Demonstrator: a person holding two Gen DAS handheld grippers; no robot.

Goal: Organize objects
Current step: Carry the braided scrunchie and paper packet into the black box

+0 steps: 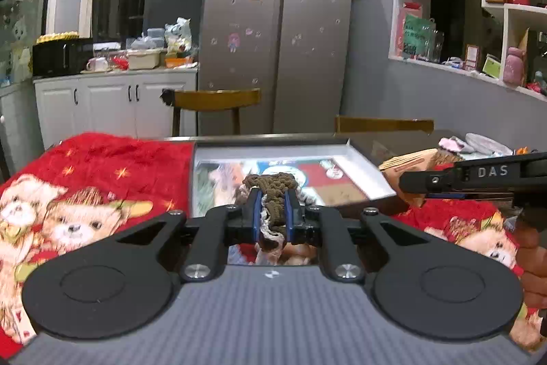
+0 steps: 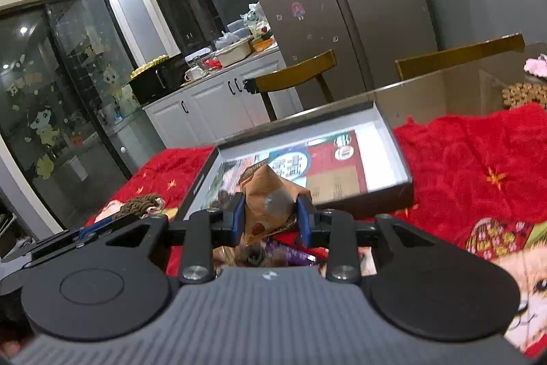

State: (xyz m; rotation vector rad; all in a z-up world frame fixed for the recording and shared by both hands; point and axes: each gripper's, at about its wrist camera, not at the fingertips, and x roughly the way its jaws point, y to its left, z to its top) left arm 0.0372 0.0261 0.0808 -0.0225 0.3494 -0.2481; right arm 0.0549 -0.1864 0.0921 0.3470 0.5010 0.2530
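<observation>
My left gripper (image 1: 274, 194) is shut on a brown and white knitted cloth (image 1: 273, 185), held above the near edge of an open shallow box (image 1: 371, 173) with a printed sheet inside. My right gripper (image 2: 271, 204) is shut on a brown paper snack bag (image 2: 268, 194), held just before the same box (image 2: 396, 142). The right gripper also shows at the right of the left wrist view (image 1: 410, 182), with the bag (image 1: 408, 161). The left gripper and the cloth (image 2: 142, 202) show at the left of the right wrist view.
A red blanket with bear prints (image 1: 95, 180) covers the table (image 2: 427, 98). Two wooden chairs (image 1: 215, 100) stand behind it, then a fridge (image 1: 277, 29) and a counter (image 1: 116, 70). A pink cloth and a woven mat (image 2: 523, 94) lie at the far right.
</observation>
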